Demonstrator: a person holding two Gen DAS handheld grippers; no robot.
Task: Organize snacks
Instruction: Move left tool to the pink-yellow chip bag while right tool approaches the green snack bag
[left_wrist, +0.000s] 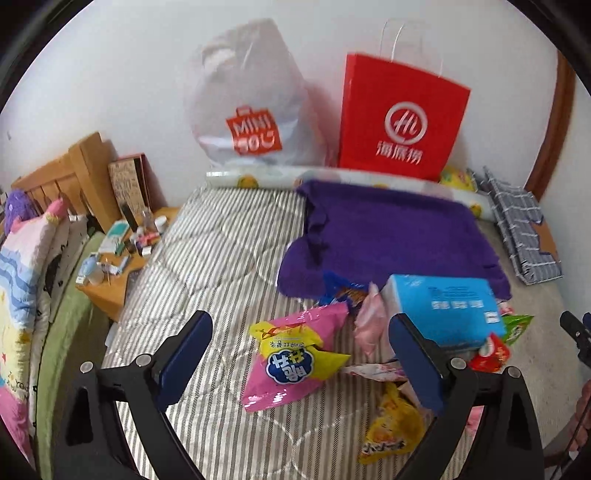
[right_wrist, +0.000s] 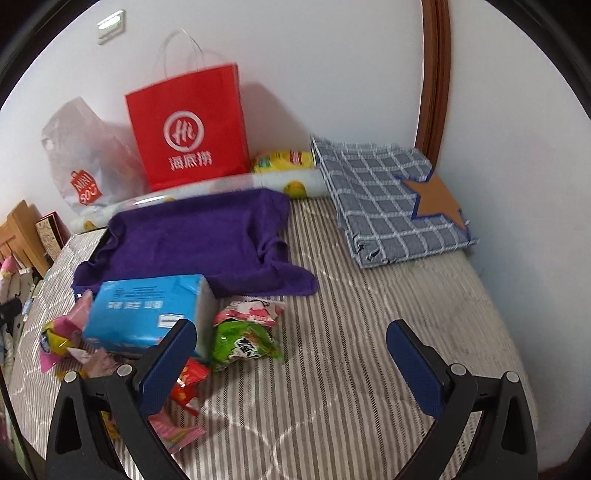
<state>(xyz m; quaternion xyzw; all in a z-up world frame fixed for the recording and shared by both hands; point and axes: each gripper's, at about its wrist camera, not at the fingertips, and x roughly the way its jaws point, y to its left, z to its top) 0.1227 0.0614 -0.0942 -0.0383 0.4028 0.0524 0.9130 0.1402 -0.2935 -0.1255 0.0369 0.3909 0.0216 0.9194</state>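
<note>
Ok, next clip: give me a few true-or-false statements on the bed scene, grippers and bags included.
1. Both grippers are open and hold nothing. True: left gripper, right gripper.
2. The red paper bag lies flat on the bed. False: it stands upright against the wall.
3. The blue box sits among the snack packets. True.
4. The purple towel is folded on the plaid cloth. False: it is spread on the striped bedding, apart from that cloth.
5. The green packet lies inside the red bag. False: it lies on the bedding beside the box.
</note>
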